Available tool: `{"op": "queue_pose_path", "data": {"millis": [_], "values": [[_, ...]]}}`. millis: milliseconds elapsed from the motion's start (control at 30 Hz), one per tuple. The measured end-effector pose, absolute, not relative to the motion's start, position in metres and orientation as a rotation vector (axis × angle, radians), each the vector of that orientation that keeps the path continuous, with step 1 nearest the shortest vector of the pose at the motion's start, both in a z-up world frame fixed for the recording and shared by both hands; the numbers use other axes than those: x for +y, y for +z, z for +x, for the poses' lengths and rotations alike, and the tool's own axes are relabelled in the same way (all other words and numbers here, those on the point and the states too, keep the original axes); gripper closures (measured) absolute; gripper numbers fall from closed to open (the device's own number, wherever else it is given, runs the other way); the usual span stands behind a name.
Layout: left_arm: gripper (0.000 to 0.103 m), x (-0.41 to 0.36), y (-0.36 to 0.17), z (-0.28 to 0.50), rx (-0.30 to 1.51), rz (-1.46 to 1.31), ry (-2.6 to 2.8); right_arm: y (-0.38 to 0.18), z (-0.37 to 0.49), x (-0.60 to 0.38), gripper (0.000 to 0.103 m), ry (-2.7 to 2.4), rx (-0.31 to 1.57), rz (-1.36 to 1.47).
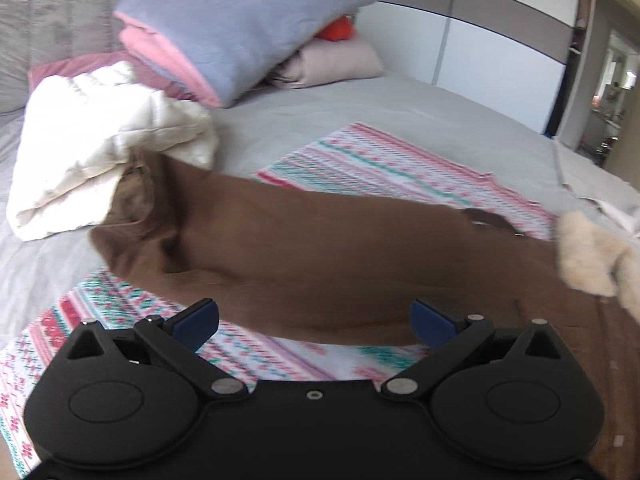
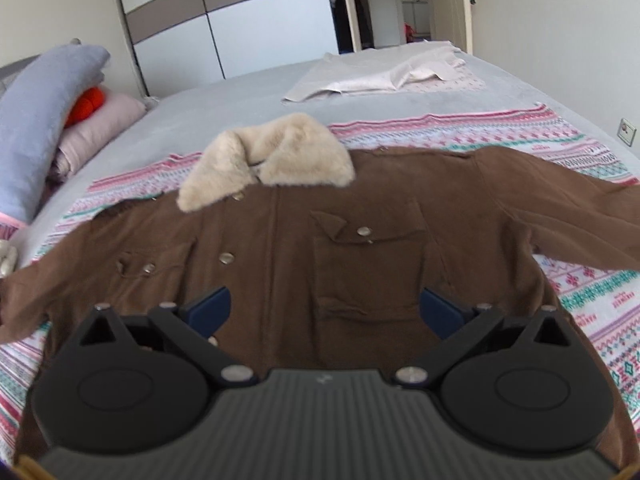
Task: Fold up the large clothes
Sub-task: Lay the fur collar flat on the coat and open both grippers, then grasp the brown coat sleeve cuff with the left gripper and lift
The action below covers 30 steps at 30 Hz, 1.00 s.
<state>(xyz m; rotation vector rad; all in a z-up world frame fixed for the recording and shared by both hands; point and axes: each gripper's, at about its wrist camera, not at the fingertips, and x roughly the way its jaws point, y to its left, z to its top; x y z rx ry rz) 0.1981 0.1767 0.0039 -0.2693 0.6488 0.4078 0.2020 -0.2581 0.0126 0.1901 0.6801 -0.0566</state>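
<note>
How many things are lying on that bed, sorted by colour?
Brown: 1, the brown coat with cream fur collar
Patterned: 1, the pink-and-teal patterned blanket
White: 1, the white quilted puffy garment
Blue-grey with pink: 1, the folded blanket
Pale pink: 1, the folded bundle
Orange: 1, the soft item
Light grey: 1, the rumpled garment
Total: 7

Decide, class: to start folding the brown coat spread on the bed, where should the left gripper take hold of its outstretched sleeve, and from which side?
Grip the sleeve near its cuff end, by the white quilted jacket. It lies flat and stretched away from the fur collar, so the open left gripper should probably come from above, pinching its near edge and carrying it across the coat's chest.
</note>
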Motion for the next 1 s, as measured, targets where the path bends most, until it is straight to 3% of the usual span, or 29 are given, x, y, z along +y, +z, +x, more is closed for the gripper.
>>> {"op": "queue_pose_path", "data": {"millis": [700,1000], "values": [[0.000,0.262,-0.063,0.168,0.369,-0.383,0.513,-0.021,0.215,-0.264,0.000,-0.091,0.803,0.251],[0.002,0.317,-0.082,0.177,0.351,-0.530,0.652,-0.034,0.226,-0.262,0.000,-0.103,0.854,0.313]]}}
